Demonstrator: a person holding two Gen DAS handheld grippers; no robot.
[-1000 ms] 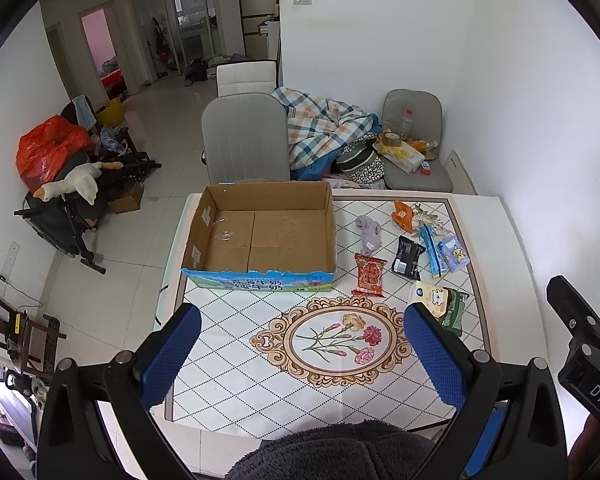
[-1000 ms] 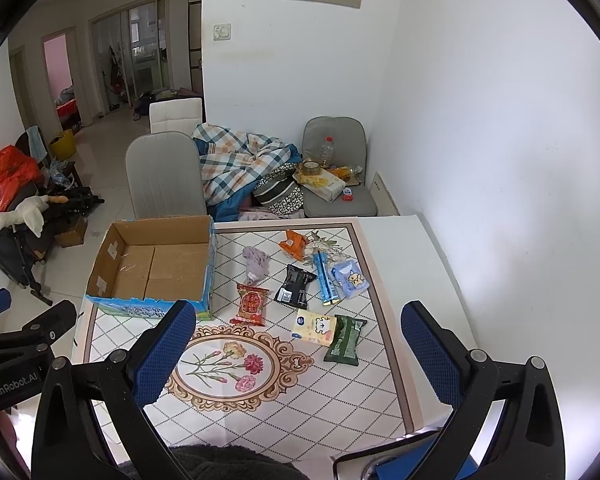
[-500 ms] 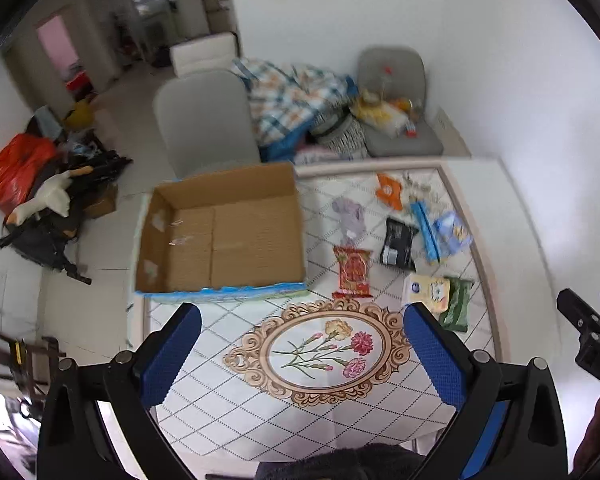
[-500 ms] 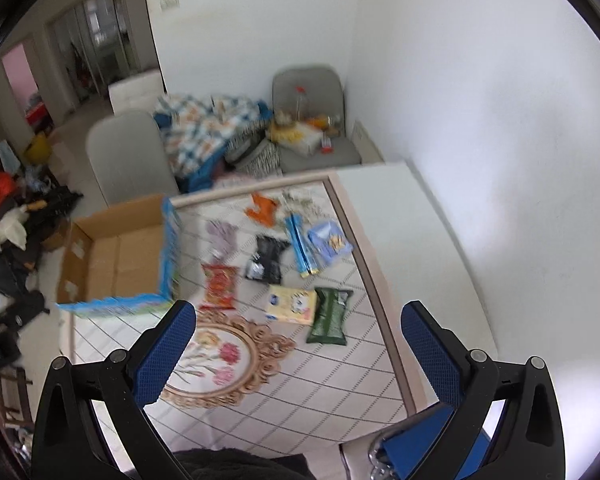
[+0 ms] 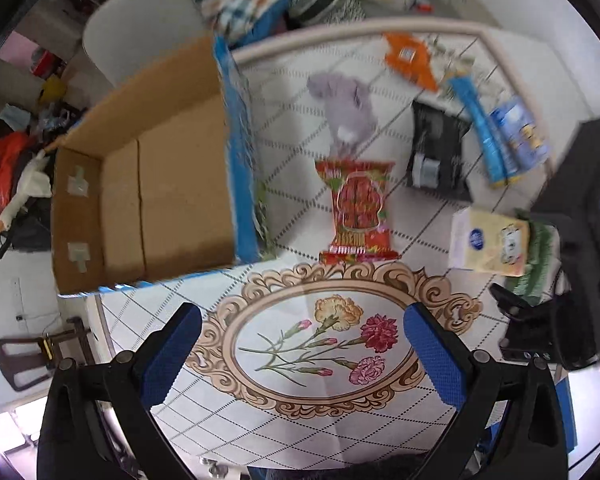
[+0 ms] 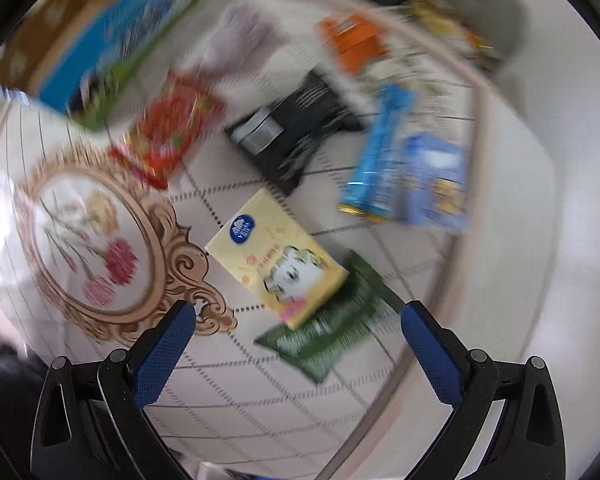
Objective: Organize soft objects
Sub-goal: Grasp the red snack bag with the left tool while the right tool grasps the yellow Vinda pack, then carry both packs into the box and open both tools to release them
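An open cardboard box [image 5: 148,184] stands at the table's left, empty inside. Soft packets lie to its right: a red snack packet [image 5: 358,210], a grey plush cloth [image 5: 346,108], a black pouch [image 5: 436,152], a blue stick pack [image 5: 482,128], an orange packet [image 5: 410,60], a yellow tissue pack [image 5: 488,240] partly on a green packet [image 6: 336,328]. My left gripper [image 5: 300,356] is open and empty above the flower medallion. My right gripper [image 6: 296,356] is open and empty just above the yellow tissue pack [image 6: 278,256] and green packet.
The table [image 5: 340,412] has a diamond-pattern cloth with a flower medallion [image 5: 320,340]. A grey chair [image 5: 140,24] stands behind the box. A plaid blanket and clutter lie beyond the far edge. The right gripper's body [image 5: 580,248] shows at the left view's right side.
Both grippers have dropped closer to the table. The right one has swung down towards the yellow tissue pack and green packet; its view is motion-blurred. Both stay open.
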